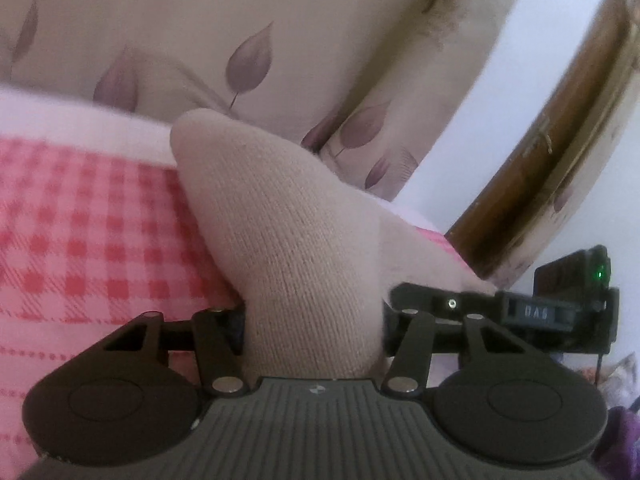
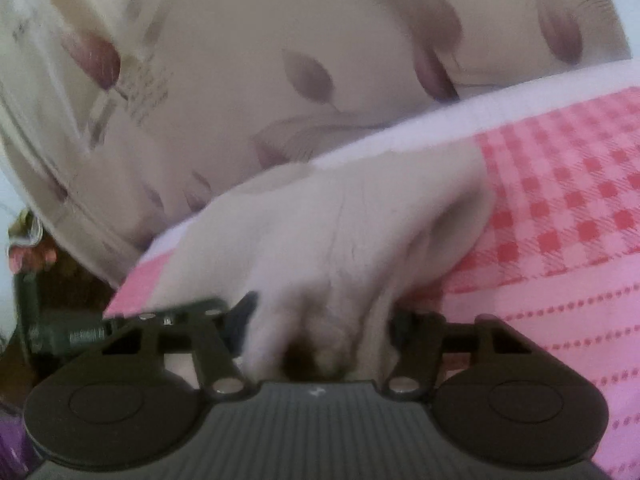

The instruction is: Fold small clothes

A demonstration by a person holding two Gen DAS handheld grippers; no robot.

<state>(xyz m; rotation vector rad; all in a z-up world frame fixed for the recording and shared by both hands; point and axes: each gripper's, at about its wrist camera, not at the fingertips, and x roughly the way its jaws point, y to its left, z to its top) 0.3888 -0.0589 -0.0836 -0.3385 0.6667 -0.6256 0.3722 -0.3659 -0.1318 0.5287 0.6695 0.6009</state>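
A beige knit garment [image 1: 280,220] lies on the pink checked bed cover [image 1: 80,240], and one end of it rises in a pointed fold. My left gripper [image 1: 314,320] is shut on this end, the knit bunched tight between its black fingers [image 1: 236,320]. In the right wrist view the same garment [image 2: 340,220] looks paler and blurred. My right gripper [image 2: 320,320] is shut on its other end, with wrinkled cloth filling the gap between the jaws. The two grippers sit close, side by side; the right one's black frame [image 1: 532,312] shows beside the left.
Behind the bed hangs beige fabric with purple leaf prints [image 1: 200,40]. A brown wooden frame [image 1: 540,140] and a white wall [image 1: 520,80] stand at the right. The pink checked cover [image 2: 560,200] spreads out to the right. Purple cloth [image 1: 624,440] lies at the lower right.
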